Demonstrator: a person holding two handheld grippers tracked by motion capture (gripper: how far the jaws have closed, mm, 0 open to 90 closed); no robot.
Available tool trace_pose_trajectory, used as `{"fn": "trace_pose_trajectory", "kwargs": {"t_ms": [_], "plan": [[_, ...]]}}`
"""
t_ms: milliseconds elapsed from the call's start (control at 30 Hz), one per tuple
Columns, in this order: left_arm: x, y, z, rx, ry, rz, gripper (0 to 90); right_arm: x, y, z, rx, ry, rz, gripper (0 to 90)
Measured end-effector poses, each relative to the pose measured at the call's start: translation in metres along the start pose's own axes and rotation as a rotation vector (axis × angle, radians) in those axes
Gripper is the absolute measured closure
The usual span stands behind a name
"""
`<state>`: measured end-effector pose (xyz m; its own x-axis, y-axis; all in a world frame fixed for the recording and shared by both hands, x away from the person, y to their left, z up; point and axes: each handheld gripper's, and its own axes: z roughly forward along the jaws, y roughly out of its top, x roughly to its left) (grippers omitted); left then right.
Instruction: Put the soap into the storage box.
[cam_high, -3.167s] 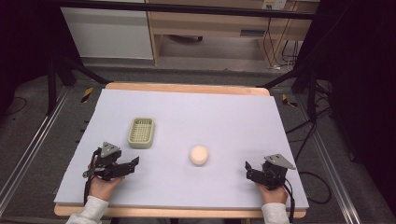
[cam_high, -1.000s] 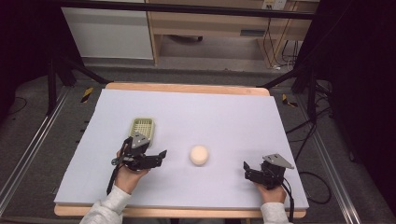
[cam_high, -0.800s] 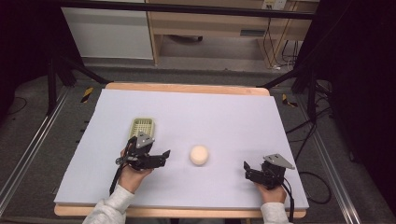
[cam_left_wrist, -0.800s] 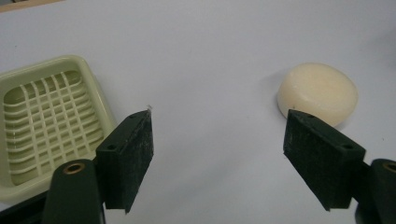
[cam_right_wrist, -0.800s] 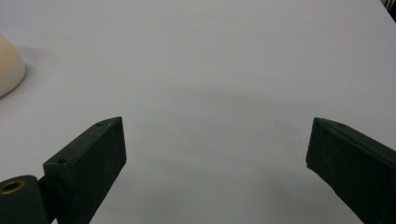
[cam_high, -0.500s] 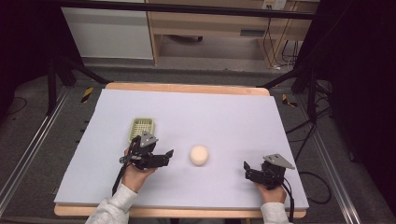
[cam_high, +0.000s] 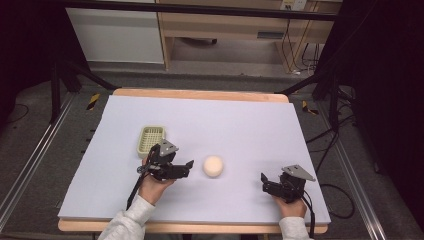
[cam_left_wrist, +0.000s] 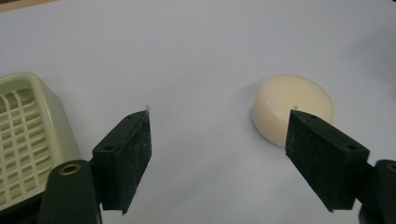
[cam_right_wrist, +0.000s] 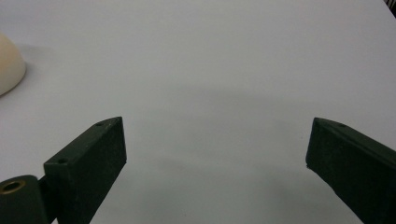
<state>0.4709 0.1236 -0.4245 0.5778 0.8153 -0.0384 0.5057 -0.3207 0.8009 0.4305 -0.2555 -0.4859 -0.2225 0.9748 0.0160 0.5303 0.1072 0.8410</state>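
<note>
A round cream soap bar (cam_high: 213, 166) lies near the middle of the pale table sheet (cam_high: 240, 125). In the left gripper view the soap bar (cam_left_wrist: 292, 107) sits just beyond the right jaw, partly behind its tip. My left gripper (cam_high: 189, 166) is open, just left of the soap, jaws pointing at it. A pale green slatted soap dish (cam_high: 151, 139) stands behind that hand; the dish (cam_left_wrist: 25, 135) fills the left edge of the left gripper view. My right gripper (cam_high: 264, 181) rests open near the front right, and the soap's edge (cam_right_wrist: 9, 65) shows far left of it.
The sheet covers a wooden table with its edge (cam_high: 200, 94) showing at the back. Black stand legs (cam_high: 75, 75) and cables (cam_high: 340, 150) lie on the floor around it. A cabinet (cam_high: 225, 25) stands beyond the table.
My left gripper has moved right and slightly forward from the table's front left, past the dish, until it is close to the soap. The right gripper has stayed put.
</note>
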Motion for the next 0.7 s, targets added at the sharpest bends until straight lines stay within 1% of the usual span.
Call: {"fn": "trace_pose_trajectory", "kwargs": {"t_ms": [367, 500, 633, 700], "plan": [[-0.016, 0.010, 0.008, -0.002, -0.017, 0.024, 21.3, 0.000, 0.000, 0.000, 0.001, 0.002, -0.001, 5.5], [-0.019, 0.011, 0.012, 0.005, -0.028, 0.027, 20.8, 0.000, 0.000, 0.000, 0.000, 0.002, -0.001, 5.5], [-0.023, 0.012, 0.015, 0.014, -0.027, 0.040, 20.3, 0.000, 0.000, 0.000, 0.000, 0.001, -0.003, 5.5], [-0.025, 0.013, 0.017, 0.010, -0.031, 0.033, 20.3, 0.000, 0.000, 0.000, 0.000, -0.001, -0.001, 5.5]]}}
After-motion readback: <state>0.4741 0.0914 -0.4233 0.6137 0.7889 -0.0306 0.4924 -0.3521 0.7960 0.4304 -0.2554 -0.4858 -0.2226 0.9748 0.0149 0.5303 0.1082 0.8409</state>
